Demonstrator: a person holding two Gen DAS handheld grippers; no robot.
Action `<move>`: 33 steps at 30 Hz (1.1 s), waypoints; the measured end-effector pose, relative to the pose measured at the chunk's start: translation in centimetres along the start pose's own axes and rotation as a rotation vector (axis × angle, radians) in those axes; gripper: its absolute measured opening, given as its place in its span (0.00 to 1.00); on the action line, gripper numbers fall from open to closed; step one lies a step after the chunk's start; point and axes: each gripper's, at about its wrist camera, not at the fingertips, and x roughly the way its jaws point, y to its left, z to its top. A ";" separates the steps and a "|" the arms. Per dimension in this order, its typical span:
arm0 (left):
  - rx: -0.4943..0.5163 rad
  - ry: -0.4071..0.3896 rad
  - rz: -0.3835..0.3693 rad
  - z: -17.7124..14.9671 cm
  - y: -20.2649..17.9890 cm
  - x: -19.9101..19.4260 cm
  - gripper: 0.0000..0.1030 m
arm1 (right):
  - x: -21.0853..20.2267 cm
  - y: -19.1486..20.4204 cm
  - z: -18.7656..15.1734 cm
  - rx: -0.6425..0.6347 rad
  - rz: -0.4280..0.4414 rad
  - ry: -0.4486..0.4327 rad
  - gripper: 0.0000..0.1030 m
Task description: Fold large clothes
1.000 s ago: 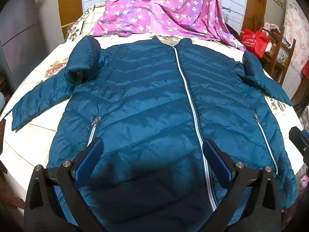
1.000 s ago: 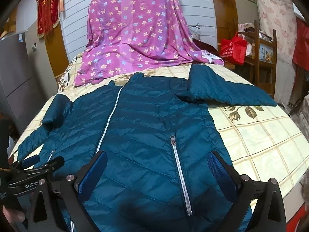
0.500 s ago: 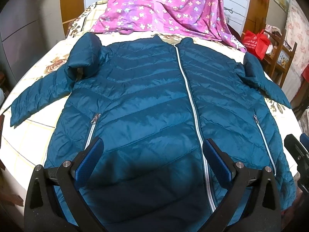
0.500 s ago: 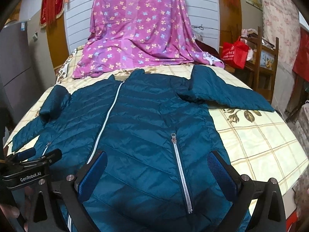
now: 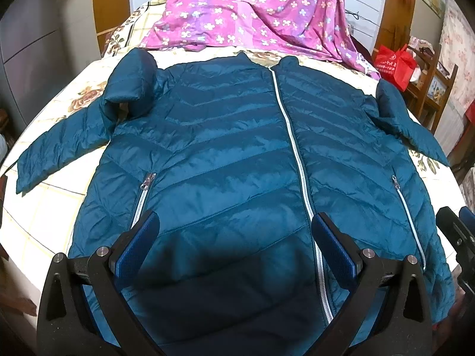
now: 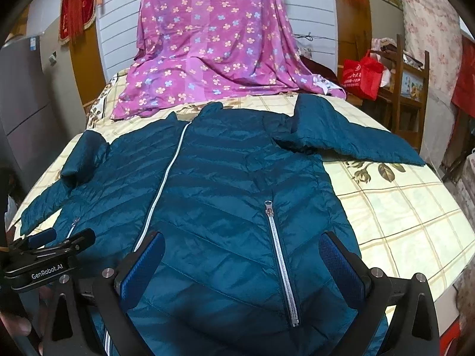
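A teal quilted puffer jacket [image 5: 231, 154] [image 6: 213, 195] lies face up on the bed, zipped shut with a silver centre zipper [image 5: 294, 160]. Both sleeves spread outward: one sleeve [image 5: 59, 145] to the left, the other sleeve [image 6: 350, 136] to the right. My left gripper [image 5: 234, 234] hovers open above the jacket's lower hem, left of the centre zipper. My right gripper [image 6: 242, 255] stands open over the hem around the right pocket zipper [image 6: 279, 258]. Neither holds anything. The left gripper [image 6: 50, 252] also shows at the right wrist view's left edge.
The bed [image 6: 400, 207] has a cream checked floral cover. A purple floral sheet [image 5: 252, 14] is draped at the headboard end. A red bag [image 6: 360, 77] sits on wooden furniture [image 6: 412, 89] at the right. A grey cabinet [image 5: 26, 44] stands on the left.
Both grippers have lifted and tilted a little, so the jacket sits slightly lower in each view. Neither gripper's opening has changed and the jacket has not moved.
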 end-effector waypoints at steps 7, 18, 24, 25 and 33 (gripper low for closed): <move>-0.002 0.002 -0.001 0.0 0.0 0.0 0.99 | 0.1 -0.1 0.0 0.001 0.000 0.001 1.00; -0.002 0.002 0.001 0.0 0.0 0.1 1.00 | 0.0 -0.3 0.0 0.010 0.004 -0.001 1.00; -0.005 0.003 0.000 -0.1 0.1 0.1 0.99 | 0.0 -0.1 0.1 0.016 0.003 0.000 1.00; -0.007 0.003 -0.001 -0.1 0.1 0.1 0.99 | 0.0 -0.2 0.1 0.014 0.003 0.000 1.00; -0.037 0.010 -0.014 0.2 0.7 -0.1 0.99 | -0.2 -0.4 0.2 0.025 0.006 -0.006 1.00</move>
